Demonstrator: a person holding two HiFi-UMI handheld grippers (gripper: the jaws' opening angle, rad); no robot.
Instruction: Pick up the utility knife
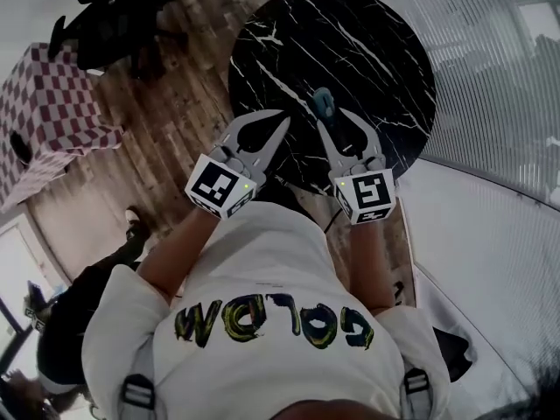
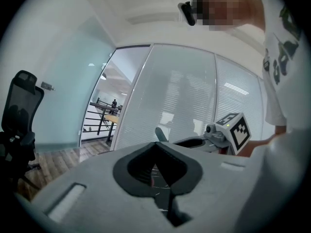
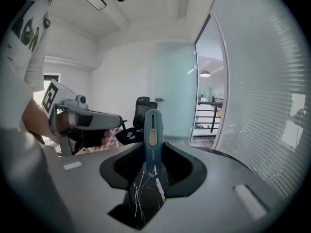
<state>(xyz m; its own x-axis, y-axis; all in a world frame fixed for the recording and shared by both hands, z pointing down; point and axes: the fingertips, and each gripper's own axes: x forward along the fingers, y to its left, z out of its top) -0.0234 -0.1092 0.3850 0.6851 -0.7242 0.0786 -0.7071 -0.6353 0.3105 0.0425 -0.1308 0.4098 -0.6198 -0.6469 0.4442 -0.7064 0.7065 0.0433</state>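
**Colleague:** Walk me across it, left first.

**Me:** Far left, away from the work, I see a red-and-white chequered cloth point(image 1: 48, 103) on the brown wooden floor point(image 1: 175, 121), with a black office chair point(image 1: 109, 16) beyond it. Neither matters to me. Next comes my left gripper point(image 1: 283, 119). Its grey jaws are pressed together at the tips with nothing between them. I judge it sits there only to keep out of the way, since one gripper is enough for this job.

**Colleague:** And the knife?

**Me:** The slim teal utility knife with the pale slider button point(image 1: 322, 103) is pinched by one end in my right gripper point(image 1: 327, 122), and most of its body sticks out past the tips. It is off the round black white-veined marble tabletop point(image 1: 376, 51), held in the air above the nearer part. Gripping the end leaves the slider uncovered, I'd say, though that long overhang could let the knife pivot.

**Colleague:** Count?

**Me:** One knife, one tabletop and two grippers. There is a black-and-white marker cube point(image 1: 219, 186) on the left one and another marker cube point(image 1: 367, 195) on the right. Furthest right runs a pale glass wall with slatted blinds point(image 1: 499, 77).
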